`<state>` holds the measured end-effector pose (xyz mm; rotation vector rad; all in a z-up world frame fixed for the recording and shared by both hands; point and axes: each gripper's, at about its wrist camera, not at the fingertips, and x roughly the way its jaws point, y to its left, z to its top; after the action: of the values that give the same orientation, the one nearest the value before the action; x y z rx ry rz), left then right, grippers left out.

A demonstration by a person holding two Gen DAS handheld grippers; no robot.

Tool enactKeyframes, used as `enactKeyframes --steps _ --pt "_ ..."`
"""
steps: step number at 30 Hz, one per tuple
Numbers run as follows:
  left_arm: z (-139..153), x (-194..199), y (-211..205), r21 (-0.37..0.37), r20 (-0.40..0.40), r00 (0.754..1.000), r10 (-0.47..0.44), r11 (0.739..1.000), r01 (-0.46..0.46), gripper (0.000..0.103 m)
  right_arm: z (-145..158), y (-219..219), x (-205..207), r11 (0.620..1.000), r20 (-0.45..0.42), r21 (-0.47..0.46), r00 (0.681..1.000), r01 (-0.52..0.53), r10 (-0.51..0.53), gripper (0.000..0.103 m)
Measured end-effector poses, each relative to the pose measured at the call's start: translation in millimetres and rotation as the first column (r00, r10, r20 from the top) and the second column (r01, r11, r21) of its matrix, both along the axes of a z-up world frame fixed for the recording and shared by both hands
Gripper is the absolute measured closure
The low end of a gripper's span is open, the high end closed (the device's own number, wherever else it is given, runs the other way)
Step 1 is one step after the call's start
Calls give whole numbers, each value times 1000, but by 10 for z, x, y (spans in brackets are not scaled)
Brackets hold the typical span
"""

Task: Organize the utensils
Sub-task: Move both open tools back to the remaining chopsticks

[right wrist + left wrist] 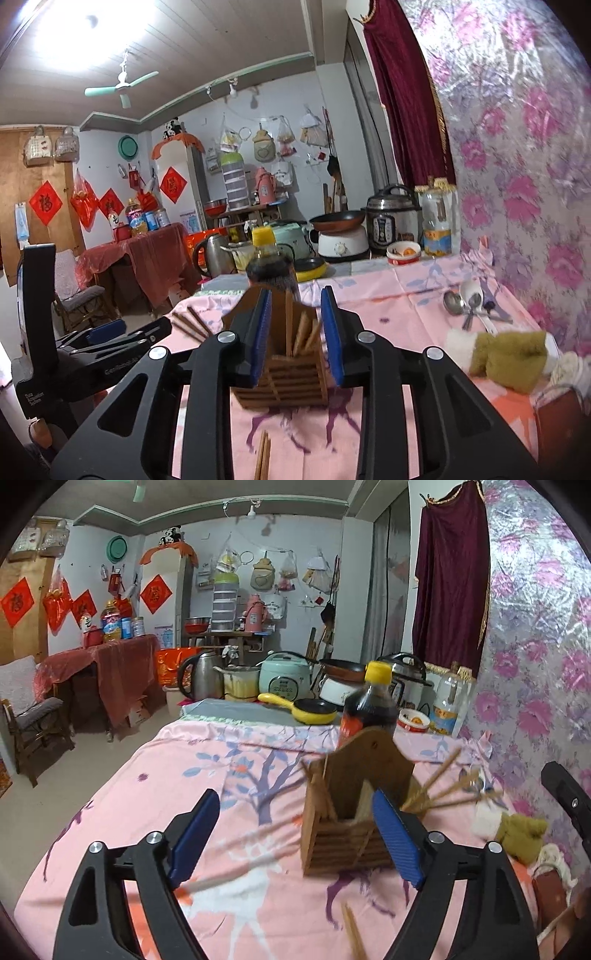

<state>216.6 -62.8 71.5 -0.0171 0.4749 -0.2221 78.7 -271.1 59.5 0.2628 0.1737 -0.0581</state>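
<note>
A wooden utensil holder (pixel 347 812) (pixel 288 376) stands on the pink tablecloth (pixel 184 775) with several brown chopsticks upright in it. My left gripper (pixel 295 797) is open wide just before the holder. A pale, blurred chopstick (pixel 240 864) runs across the cloth from its left finger towards the holder. My right gripper (pixel 296 295) is open, its blue pads on either side of the holder's chopsticks without touching them. More chopsticks (pixel 439 786) fan out to the right of the holder, others (pixel 192 321) lie to its left, and a pair (pixel 262 458) lies near me. Metal and white spoons (pixel 465 302) rest at the right.
A dark sauce bottle (pixel 369 705) with a yellow cap stands right behind the holder. A green plush toy (pixel 506 354) lies at the right by the flowered wall. A yellow pan (pixel 314 710), cookers and a kettle (pixel 201 675) crowd the table's far end.
</note>
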Motion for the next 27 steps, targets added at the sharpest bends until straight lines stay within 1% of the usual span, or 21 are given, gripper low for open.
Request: enactKeyframes --steps 3,5,7,9,10,12,13,15,16,17,20,22,24,27 --pt "-109 -200 81 8 -19 1000 6 1000 -6 14 -79 10 -163 1000 -12 13 1000 -4 4 71" --pt "-216 -351 136 22 -34 999 15 1000 -15 12 -129 28 -281 1000 -18 22 1000 -7 8 67" --pt "-358 -484 202 30 -63 998 27 999 -25 9 -211 57 -415 999 -35 36 999 -19 20 61" --pt "-512 -611 272 33 -95 995 39 999 -36 8 -320 107 -516 999 -59 35 998 -33 35 58" --pt "-611 -678 314 30 -117 992 43 999 -40 6 -421 150 -583 999 -84 29 996 -42 44 55" --pt "-882 -816 404 22 -182 983 34 999 -30 6 -597 228 -670 998 -129 14 990 -57 59 51" --pt "-1045 -883 445 26 -222 975 33 999 -27 6 -708 273 -706 998 -158 -1 985 -67 66 51" --pt "-1274 -970 509 28 -269 963 24 999 -17 6 -880 332 -738 997 -209 -24 975 -77 70 50" --pt "-1399 -1013 529 40 -298 955 19 999 -7 6 -1002 369 -741 996 -248 -37 966 -86 74 50" --pt "-1474 -1034 533 55 -310 951 21 998 -4 6 -1067 396 -739 995 -268 -42 960 -92 77 50" --pt "-1608 -1065 518 97 -326 945 33 995 -2 6 -1335 435 -735 991 -340 -67 937 -114 85 50" --pt "-1638 -1037 496 106 -337 941 37 994 -1 6 -1476 445 -720 989 -383 -74 919 -131 93 50" --pt "-1713 -1003 503 107 -358 933 41 994 -2 6 -1552 433 -705 986 -410 -66 905 -152 112 50" --pt "-1760 -999 487 137 -346 936 60 990 -13 6 -1595 442 -698 984 -427 -55 895 -169 130 50"
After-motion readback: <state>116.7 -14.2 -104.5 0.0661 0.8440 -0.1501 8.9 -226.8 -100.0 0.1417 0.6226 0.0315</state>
